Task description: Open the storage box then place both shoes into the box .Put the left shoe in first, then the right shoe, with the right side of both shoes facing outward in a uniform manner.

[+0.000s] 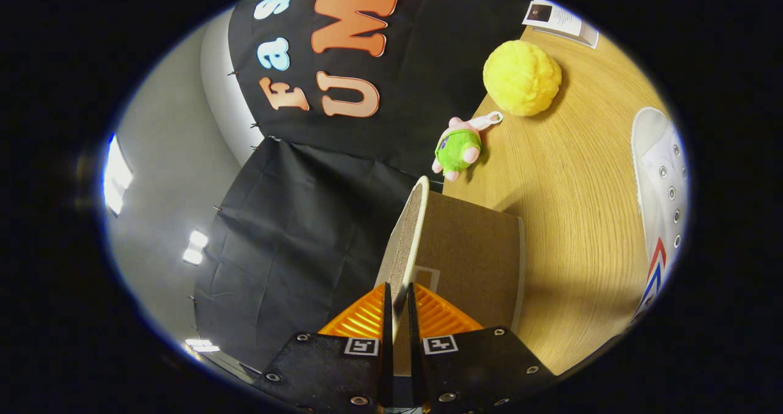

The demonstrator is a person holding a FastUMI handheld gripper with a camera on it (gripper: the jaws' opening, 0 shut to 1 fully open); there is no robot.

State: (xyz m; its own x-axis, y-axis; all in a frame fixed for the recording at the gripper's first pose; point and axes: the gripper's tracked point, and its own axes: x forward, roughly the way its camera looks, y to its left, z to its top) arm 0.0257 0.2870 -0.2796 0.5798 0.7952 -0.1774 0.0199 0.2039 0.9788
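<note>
hand-held gripper (398,301) clamped on box lid (405,236) | white shoe (664,188) beside box

Gripper (399,298) at 6 o'clock, pointing up toward 12. Both orange fingers (361,319) nearly together, pinching thin edge of box lid (404,243) between them, lid running off toward 12. Black finger mounts behind, tags facing camera. View rolled sideways.

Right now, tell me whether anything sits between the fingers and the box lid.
Nothing visible does. The fingers are already closed on the edge of the lid, raised above the storage box. The white shoe lies aside on the table.
</note>
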